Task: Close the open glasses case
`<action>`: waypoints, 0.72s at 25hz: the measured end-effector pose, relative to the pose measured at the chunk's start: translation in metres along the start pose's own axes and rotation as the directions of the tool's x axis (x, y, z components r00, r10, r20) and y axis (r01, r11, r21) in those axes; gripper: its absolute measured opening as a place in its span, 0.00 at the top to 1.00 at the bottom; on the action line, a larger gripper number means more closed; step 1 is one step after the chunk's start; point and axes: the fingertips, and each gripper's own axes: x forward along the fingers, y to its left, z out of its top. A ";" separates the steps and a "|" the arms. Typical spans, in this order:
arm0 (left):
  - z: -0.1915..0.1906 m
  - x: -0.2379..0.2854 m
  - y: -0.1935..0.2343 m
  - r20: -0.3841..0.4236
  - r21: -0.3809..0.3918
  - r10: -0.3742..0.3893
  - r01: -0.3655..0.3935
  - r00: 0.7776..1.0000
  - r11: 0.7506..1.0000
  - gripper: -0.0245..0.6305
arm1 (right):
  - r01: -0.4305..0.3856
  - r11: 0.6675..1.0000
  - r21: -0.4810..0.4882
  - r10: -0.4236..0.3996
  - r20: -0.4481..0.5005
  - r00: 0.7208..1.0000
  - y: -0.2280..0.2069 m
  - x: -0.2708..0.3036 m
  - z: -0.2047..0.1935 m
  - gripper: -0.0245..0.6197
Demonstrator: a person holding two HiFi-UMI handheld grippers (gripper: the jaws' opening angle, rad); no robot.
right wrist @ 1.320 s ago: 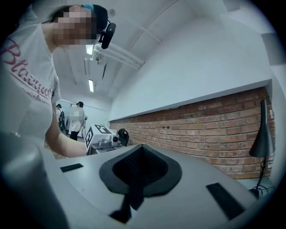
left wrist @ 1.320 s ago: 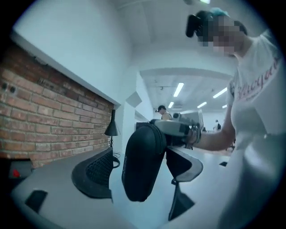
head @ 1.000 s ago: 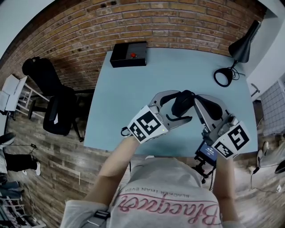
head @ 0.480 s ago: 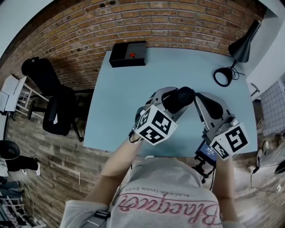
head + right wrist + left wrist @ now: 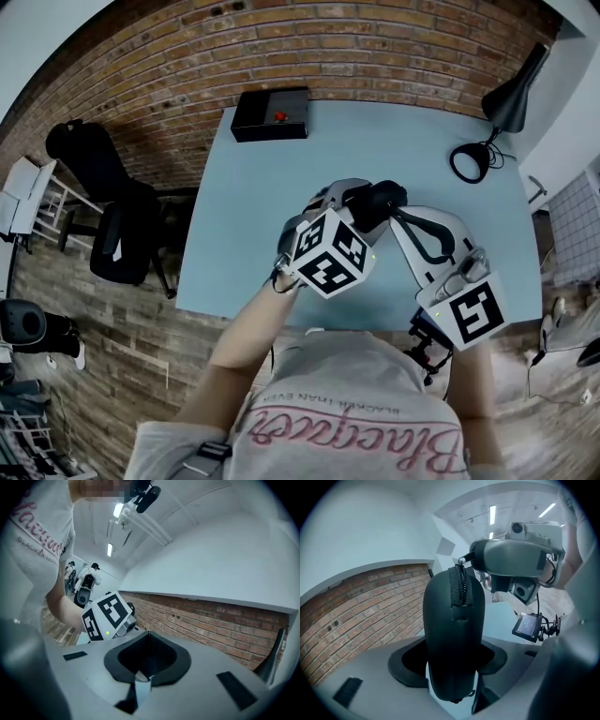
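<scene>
The black glasses case [image 5: 378,202] is up off the light blue table [image 5: 253,216]. In the left gripper view the case [image 5: 454,634] stands on end with its zipper seam facing the camera. My left gripper [image 5: 373,210] [image 5: 454,670] is shut on its lower half. My right gripper [image 5: 401,215] [image 5: 149,634] comes in from the right with its tips together. In the left gripper view those tips [image 5: 464,560] pinch the small zipper pull at the case's upper end. The right gripper's own jaws hide the case in the right gripper view.
A black box with a red button [image 5: 272,114] sits at the table's far left edge. A black desk lamp [image 5: 511,98] and its ring base [image 5: 469,161] stand at the far right. A black chair [image 5: 122,225] is left of the table. A brick wall runs behind.
My left gripper's jaws closed around the case and its marker cube rolled toward the camera. The right gripper rolled and slid left and nearer, its tips staying at the case.
</scene>
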 end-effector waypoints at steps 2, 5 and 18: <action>-0.003 -0.001 0.000 -0.011 -0.013 -0.010 0.010 1.000 1.000 0.57 | -0.017 1.000 -0.009 0.017 -0.019 1.000 0.005 0.003 -0.002 0.93; -0.006 -0.001 -0.005 -0.033 -0.039 -0.042 0.041 0.999 0.998 0.57 | -0.071 0.996 -0.061 0.067 -0.068 0.995 0.016 0.007 -0.011 0.93; -0.019 0.000 -0.015 -0.083 -0.060 -0.080 0.075 0.993 0.995 0.57 | -0.084 0.978 -0.193 0.049 -0.178 0.983 0.031 0.011 -0.027 0.93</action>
